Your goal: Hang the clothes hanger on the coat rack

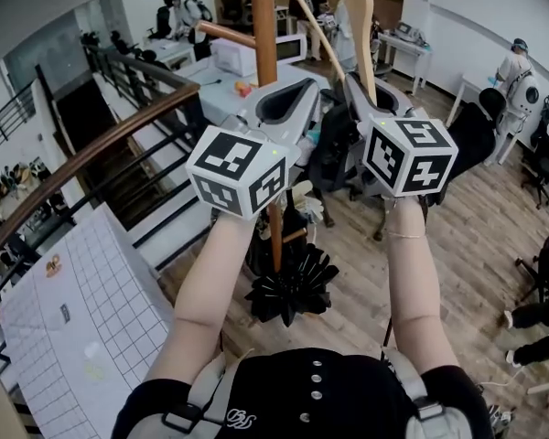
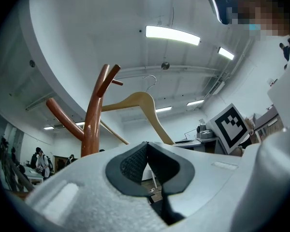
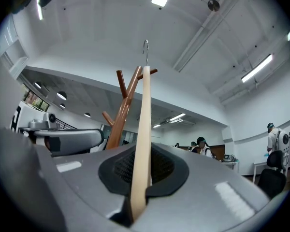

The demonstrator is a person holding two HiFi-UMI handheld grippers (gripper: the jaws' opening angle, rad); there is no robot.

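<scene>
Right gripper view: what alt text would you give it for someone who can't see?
The right gripper is shut on a pale wooden clothes hanger, seen edge-on and rising to its metal hook. Beyond it stands a brown branched coat rack under a white office ceiling.

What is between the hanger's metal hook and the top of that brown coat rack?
Nothing. In the left gripper view, the hook sits in open air beside the coat rack's forked top, with only ceiling behind the gap.
</scene>
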